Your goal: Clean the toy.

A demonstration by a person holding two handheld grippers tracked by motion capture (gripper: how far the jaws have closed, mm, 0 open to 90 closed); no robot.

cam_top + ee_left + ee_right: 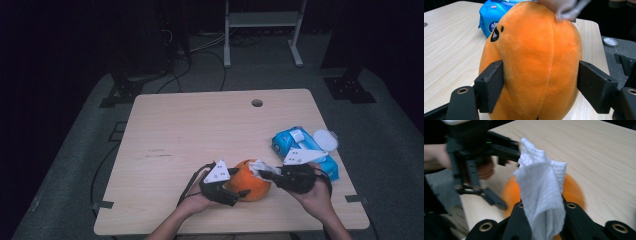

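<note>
Orange plush pumpkin (534, 62), black stitched eye, white wipe (541, 192) on top.

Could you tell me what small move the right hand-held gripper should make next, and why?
Probably stroke the white wipe a little way across the top of the orange plush toy. The right hand-held gripper is shut on the wipe at the toy's top, and the left hand-held gripper clamps the toy's sides to steady it on the table.

Light wooden table (190, 130): orange plush (248, 186), blue wipes pack (305, 150), perhaps white lid (325, 138).
</note>
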